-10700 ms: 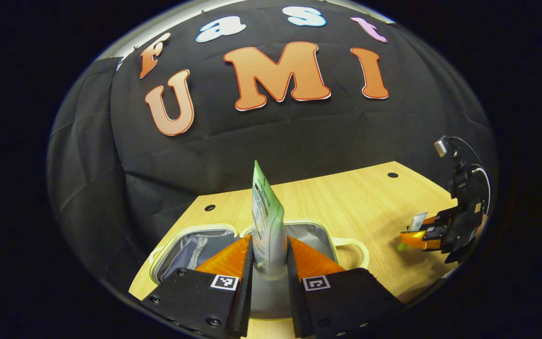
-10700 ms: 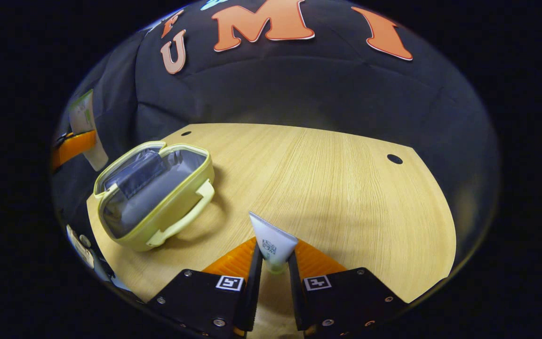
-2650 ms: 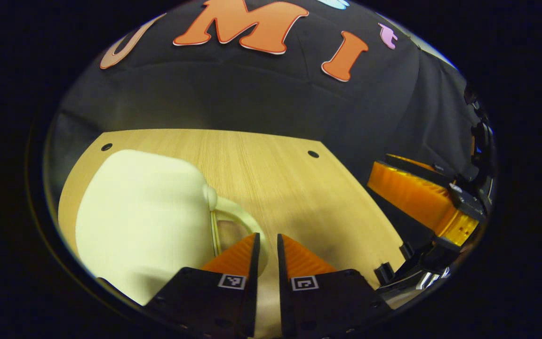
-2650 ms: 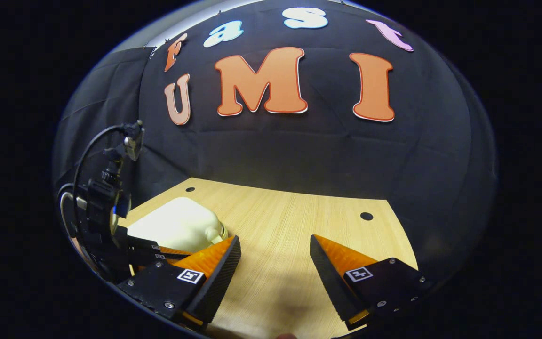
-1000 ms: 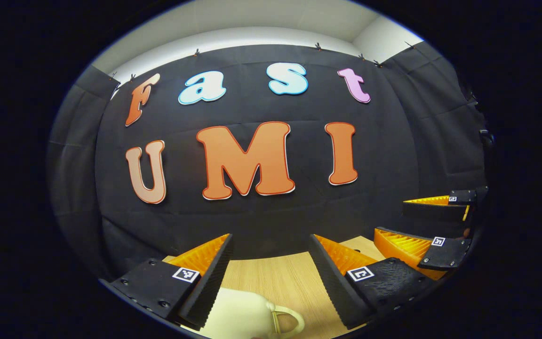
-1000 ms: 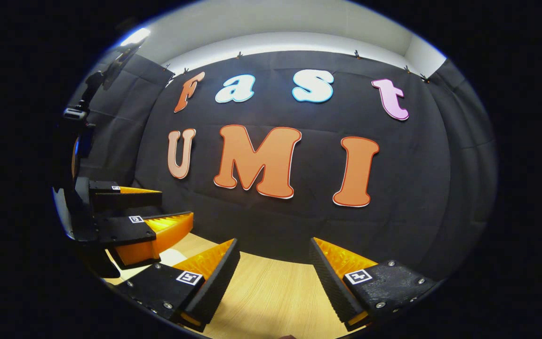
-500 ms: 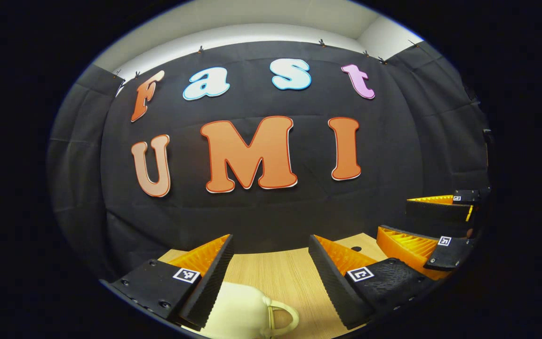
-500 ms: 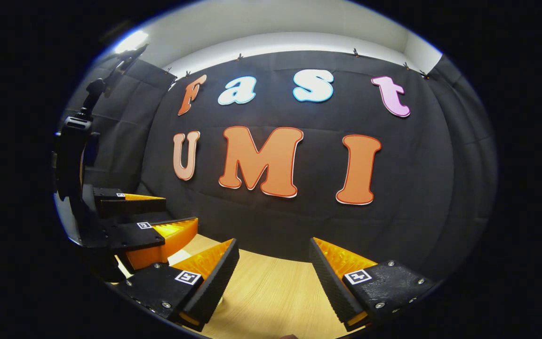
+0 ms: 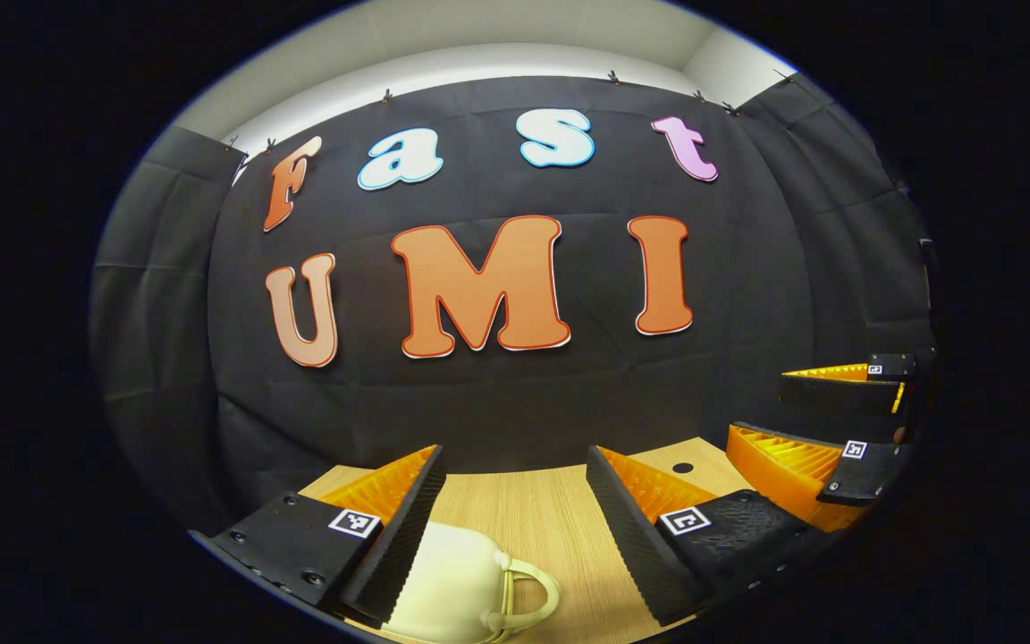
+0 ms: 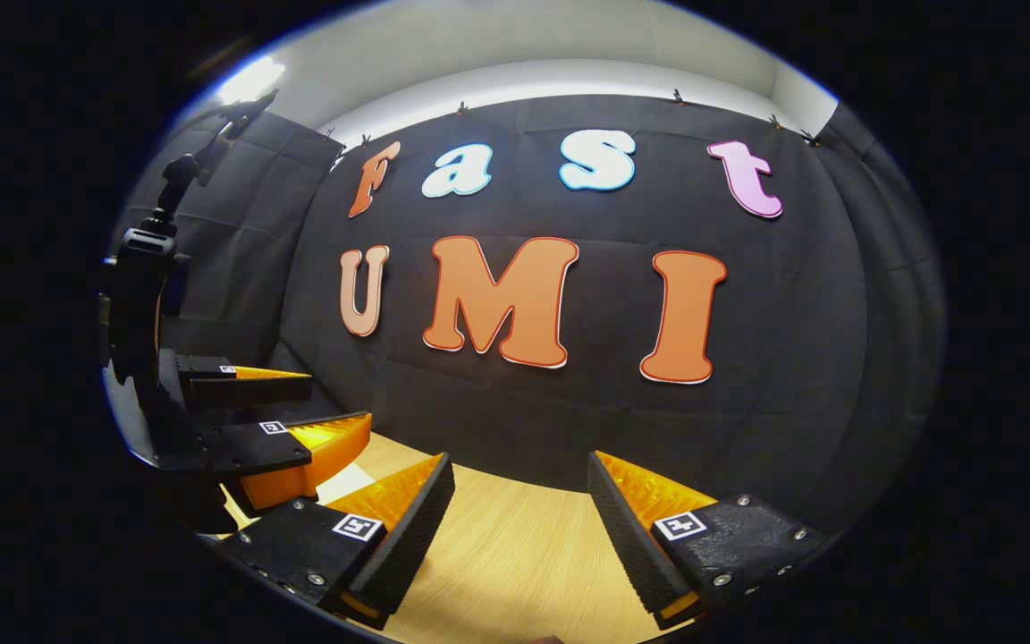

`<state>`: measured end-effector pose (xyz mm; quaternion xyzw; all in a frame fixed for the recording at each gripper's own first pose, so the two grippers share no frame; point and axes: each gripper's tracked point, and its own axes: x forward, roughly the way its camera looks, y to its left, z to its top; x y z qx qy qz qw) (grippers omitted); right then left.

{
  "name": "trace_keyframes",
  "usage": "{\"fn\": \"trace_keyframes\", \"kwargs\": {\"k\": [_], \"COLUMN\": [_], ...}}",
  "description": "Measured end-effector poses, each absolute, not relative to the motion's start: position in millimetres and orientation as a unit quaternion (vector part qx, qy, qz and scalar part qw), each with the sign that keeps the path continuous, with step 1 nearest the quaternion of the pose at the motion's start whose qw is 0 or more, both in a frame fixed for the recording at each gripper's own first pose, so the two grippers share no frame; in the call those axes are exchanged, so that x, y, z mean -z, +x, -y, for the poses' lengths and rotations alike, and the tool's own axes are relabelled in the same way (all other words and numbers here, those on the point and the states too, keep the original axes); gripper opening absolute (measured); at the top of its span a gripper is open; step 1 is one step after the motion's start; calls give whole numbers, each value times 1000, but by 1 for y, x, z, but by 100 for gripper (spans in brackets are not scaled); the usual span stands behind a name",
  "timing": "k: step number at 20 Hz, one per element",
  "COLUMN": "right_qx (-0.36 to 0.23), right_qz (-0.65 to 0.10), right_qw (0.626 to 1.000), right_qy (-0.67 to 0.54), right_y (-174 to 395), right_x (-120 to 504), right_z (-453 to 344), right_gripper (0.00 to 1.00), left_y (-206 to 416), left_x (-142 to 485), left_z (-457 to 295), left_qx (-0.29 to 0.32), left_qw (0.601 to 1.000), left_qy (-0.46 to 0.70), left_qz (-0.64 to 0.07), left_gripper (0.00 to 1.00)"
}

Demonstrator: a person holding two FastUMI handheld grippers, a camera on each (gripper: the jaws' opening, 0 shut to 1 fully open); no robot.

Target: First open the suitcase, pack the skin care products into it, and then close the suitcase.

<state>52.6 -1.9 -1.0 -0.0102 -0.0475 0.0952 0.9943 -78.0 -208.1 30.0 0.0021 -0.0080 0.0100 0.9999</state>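
both tongs stand spread wide with nothing between their fingers: the left gripper [image 9: 515, 461] is raised above the near edge of the wooden table [image 9: 524, 510], and the right gripper [image 10: 519, 465] is raised over the same board, level with it. in the left gripper view the right gripper shows at the far right, jaws apart; in the right gripper view the left gripper [image 10: 300, 407] sits at the lower left, likewise apart and empty.

the table is the largest thing here, pale wood grain with a small round hole [image 9: 682, 468] near its far edge.

next the suitcase [image 9: 452, 581], a small cream case lying below and between the left gripper's fingers, apart from them. its lid looks down, so the closing step seems done; no skin care products lie on the table in these frames, so i judge they are inside, though that is hidden.

the shell looks smooth, rounded and fairly stiff, probably light for its bulk. that curve would be slippery for two fingers and too broad to span, so it is a poor place to grip.

smallest is its loop handle [image 9: 535, 592], standing out on the right side. if the case must be moved, that thin, rigid-looking loop is the place to pinch.
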Motion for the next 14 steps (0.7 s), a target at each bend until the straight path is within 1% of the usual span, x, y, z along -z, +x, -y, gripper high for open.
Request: {"fn": "trace_keyframes", "kwargs": {"k": [1,2,3,4,8,9,10,11,12,14], "right_qx": [-95,-96,-98,-98,-95,-95,-95,-95,-94,-95], "right_qz": [47,46,46,46,43,42,42,43,43,44], "right_qw": [994,994,994,994,995,995,995,995,995,995], "right_qy": [-11,-11,-9,-9,-8,-7,-6,-6,-6,-3], "right_y": [52,52,51,49,49,49,50,51,52,53], "right_x": [1,1,1,2,6,6,6,6,5,6], "right_z": [4,5,5,5,13,14,15,16,17,18], "right_gripper": [98,95,95,95,95,95,95,95,95,95], "left_y": [-78,-80,-80,-80,-78,-77,-77,-77,-76,-75], "left_x": [-28,-28,-27,-28,-27,-29,-29,-28,-28,-30], "left_z": [210,210,211,211,221,223,225,228,230,231], "left_qx": [-12,-13,-13,-13,-8,-8,-7,-5,-3,-3], "left_qw": [1000,1000,1000,1000,1000,1000,1000,1000,1000,1000], "left_qy": [-5,-7,-6,-5,-3,-2,-1,-1,0,4], "left_qz": [5,4,4,3,3,5,6,5,6,5], "left_gripper": [98,100,100,98,98,100,98,100,98,98]}}
